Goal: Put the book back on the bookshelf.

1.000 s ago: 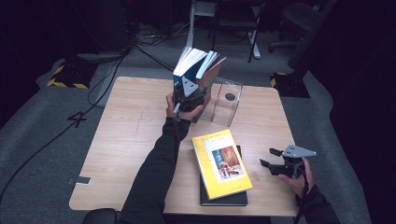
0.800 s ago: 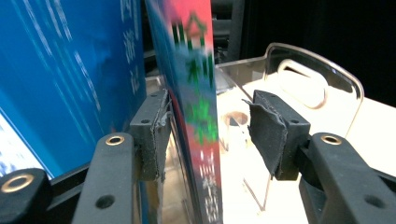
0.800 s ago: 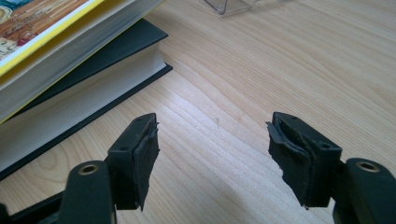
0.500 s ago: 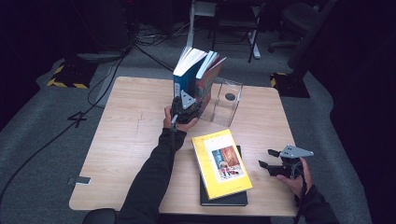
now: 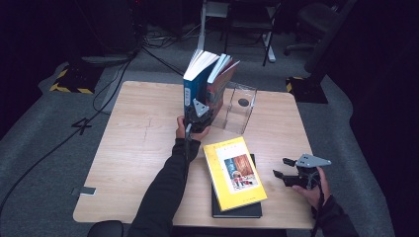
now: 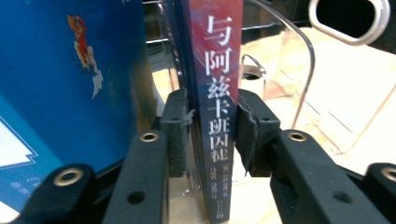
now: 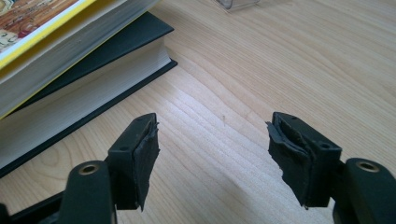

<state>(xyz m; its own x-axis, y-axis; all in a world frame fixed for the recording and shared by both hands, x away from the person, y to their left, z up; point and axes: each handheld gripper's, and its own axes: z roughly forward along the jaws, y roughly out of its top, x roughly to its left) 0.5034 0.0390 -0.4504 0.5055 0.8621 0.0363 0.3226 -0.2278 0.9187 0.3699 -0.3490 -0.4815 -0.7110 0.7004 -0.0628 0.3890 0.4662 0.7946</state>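
— Now, left gripper (image 6: 211,135): closed on what?
— Clamped on the spine of the red book (image 6: 215,93), pads pressed to both sides; jaws just closed in and then eased a touch wider, book between them. Held upright near the far edge of the table (image 5: 133,148), about midway along it.
— And beside it?
— Blue book (image 5: 192,91) just to its left, also upright, pages fanned at the top. Clear plastic stand (image 5: 239,106) right beside the red book on the other side; touching or not, cannot tell.
— Right gripper (image 7: 212,149)?
— Jaws spread apart, gripping nothing, bare wood between the pads. Held by the near right corner of the table.
— Anything near it?
— Yellow book (image 5: 234,173) lying slantwise on a black book (image 5: 237,210) at the near edge, left of that gripper and apart from it.
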